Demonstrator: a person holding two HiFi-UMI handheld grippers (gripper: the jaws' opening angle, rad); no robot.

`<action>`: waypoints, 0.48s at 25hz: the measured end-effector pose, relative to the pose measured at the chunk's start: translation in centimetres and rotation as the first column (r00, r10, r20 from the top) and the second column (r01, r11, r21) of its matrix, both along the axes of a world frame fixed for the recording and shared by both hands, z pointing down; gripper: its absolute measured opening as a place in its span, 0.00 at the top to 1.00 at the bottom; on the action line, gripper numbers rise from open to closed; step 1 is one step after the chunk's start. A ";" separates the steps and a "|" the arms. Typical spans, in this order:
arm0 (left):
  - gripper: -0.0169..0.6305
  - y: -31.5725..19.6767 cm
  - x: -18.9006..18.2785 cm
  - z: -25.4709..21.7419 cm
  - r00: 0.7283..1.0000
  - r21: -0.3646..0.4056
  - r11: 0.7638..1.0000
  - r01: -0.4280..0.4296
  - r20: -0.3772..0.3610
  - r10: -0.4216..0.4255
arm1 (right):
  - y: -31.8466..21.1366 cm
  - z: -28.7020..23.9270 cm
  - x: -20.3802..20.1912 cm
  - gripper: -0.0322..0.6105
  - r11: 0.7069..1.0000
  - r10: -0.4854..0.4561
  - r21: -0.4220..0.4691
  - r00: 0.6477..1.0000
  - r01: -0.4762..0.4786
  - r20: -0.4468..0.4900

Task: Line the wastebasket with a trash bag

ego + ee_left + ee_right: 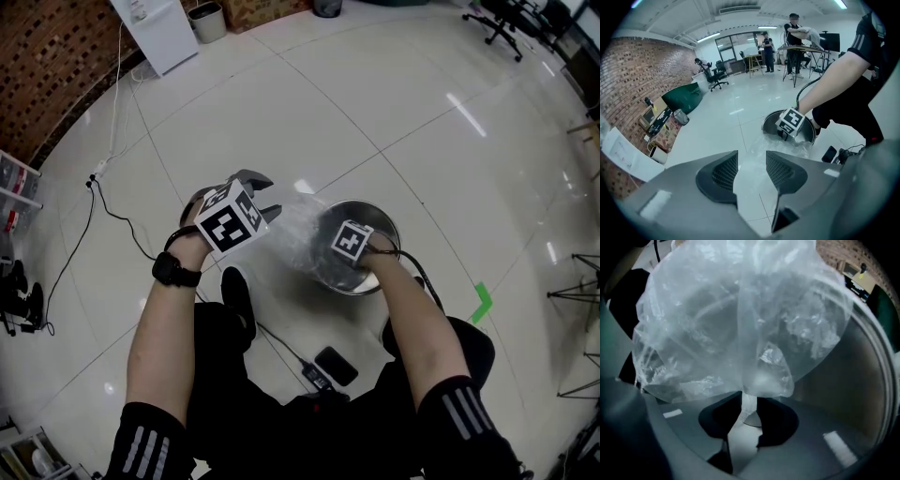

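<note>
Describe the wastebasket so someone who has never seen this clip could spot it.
On the white tiled floor, look directly in front of the person. The wastebasket is round, shiny metal, unlike the small pale bin beside the far brick wall, and a clear trash bag spills over its rim.

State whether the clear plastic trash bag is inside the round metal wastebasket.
Partly in: part of the trash bag sits inside the wastebasket; the rest trails over its rim.
</note>
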State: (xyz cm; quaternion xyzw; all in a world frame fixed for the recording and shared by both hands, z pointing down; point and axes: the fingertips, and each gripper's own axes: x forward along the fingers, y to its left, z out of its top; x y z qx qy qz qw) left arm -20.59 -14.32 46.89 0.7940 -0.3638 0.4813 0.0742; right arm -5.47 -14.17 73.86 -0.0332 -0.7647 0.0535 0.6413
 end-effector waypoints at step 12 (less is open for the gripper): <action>0.69 -0.7 2.0 -2.2 0.999 0.043 0.998 -0.041 -0.005 0.042 | -2.1 -15.7 0.7 0.77 0.992 -0.024 0.125 0.984 0.002 0.177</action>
